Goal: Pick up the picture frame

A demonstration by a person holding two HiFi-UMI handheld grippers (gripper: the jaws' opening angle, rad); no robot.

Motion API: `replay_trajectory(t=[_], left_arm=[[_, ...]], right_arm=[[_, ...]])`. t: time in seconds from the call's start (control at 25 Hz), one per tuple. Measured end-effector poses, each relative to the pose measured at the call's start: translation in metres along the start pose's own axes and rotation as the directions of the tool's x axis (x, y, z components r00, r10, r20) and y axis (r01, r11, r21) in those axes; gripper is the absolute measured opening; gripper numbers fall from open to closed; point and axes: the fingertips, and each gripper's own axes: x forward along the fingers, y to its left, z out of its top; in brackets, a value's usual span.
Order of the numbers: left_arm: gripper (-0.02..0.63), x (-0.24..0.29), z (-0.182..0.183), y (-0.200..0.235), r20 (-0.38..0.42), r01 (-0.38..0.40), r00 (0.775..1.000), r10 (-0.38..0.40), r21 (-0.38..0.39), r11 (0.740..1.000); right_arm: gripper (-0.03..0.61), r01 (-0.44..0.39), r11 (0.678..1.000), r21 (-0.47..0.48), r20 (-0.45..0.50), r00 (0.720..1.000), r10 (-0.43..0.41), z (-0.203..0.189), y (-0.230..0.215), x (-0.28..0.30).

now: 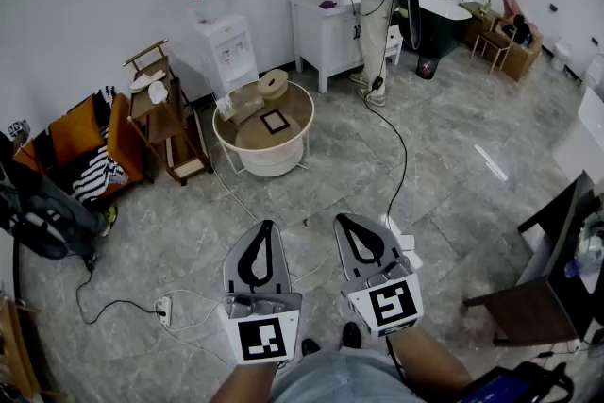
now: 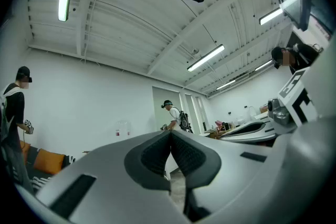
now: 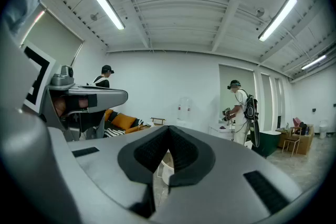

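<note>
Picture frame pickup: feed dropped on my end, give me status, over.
Left claw shut, empty. Right claw shut, empty. Picture frame untouched on round table, well ahead. Floor cable near the path, over.

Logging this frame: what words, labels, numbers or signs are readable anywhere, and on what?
No text here can be read.
Red label on the water dispenser: too small to read.
Square markers on the left gripper and right gripper: black-and-white patterns only, no letters or digits.
</note>
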Motion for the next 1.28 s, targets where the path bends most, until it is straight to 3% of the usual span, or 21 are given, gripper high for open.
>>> replay_trajectory(t=[0.6,0.76,1.04,1.28], left_arm=[[0.015,-0.037,-0.01,0.035,-0.004,0.0,1.0,0.0,-0.017,1.0],[0.015,-0.035,-0.02,0.048,-0.015,0.001,1.0,-0.001,-0.022,1.0],[0.015,0.006,-0.041,0.054,-0.034,0.008,0.999,-0.009,-0.015,1.0],[0.015,0.082,-0.068,0.047,-0.076,0.016,0.997,-0.015,0.019,1.0]], right_arm=[[0.012,-0.024,0.999,0.022,-0.02,1.0,0.024,0.003,0.045,-0.004],[0.014,0.021,0.999,0.039,-0.023,1.0,-0.021,0.002,0.034,0.004],[0.014,0.058,0.997,0.055,-0.04,0.998,-0.055,-0.018,0.001,0.036],[0.014,0.058,0.994,0.089,-0.053,0.997,-0.053,-0.048,-0.052,0.093]])
